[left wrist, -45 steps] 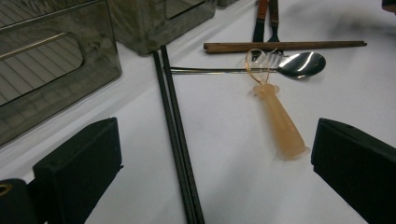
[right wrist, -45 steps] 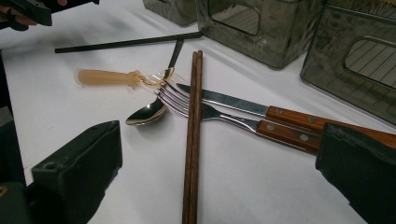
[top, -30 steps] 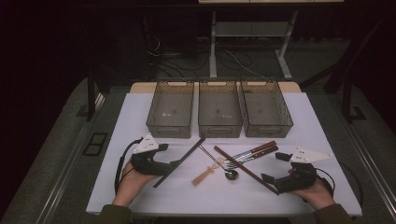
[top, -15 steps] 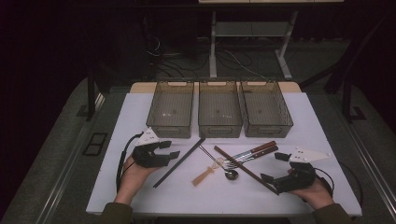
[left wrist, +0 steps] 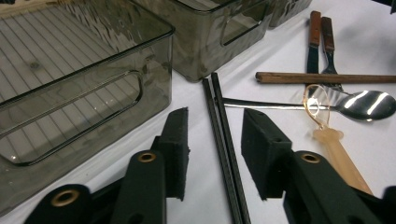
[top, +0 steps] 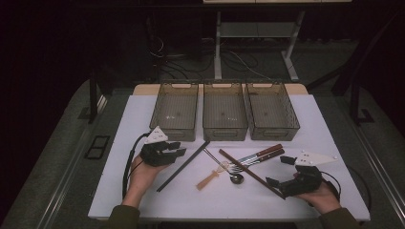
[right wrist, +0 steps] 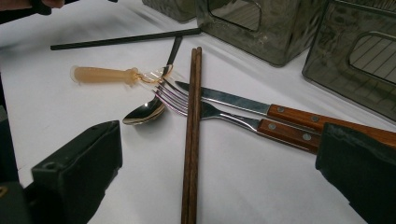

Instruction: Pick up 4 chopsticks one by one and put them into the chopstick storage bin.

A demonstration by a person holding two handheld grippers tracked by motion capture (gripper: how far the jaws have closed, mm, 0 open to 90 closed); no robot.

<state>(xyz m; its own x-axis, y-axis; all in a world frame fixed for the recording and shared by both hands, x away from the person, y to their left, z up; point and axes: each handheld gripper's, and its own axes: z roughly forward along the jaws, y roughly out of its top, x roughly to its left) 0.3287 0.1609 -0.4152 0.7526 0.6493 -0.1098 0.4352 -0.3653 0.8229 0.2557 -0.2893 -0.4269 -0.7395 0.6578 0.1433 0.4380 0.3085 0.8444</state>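
Between the spread jaws of the left gripper [left wrist: 212,156], at the lower middle of its own view, lie the black chopsticks [left wrist: 223,140], flat on the tabletop [top: 143,114] and not yet pinched. In the high view this gripper [top: 175,149] has moved up and rightward from a second ago, closing on the pair's middle; the grasp looks about to begin. Up the frame stand three smoky bins [top: 175,110], the leftmost just beyond the sticks' far end. At lower right, the right gripper [top: 278,171] has not shifted, jaws wide apart around the near end of the brown chopsticks [right wrist: 191,135], which cross a fork [right wrist: 205,111] and knife [right wrist: 243,102]; a spoon [right wrist: 144,111] lies beside them.
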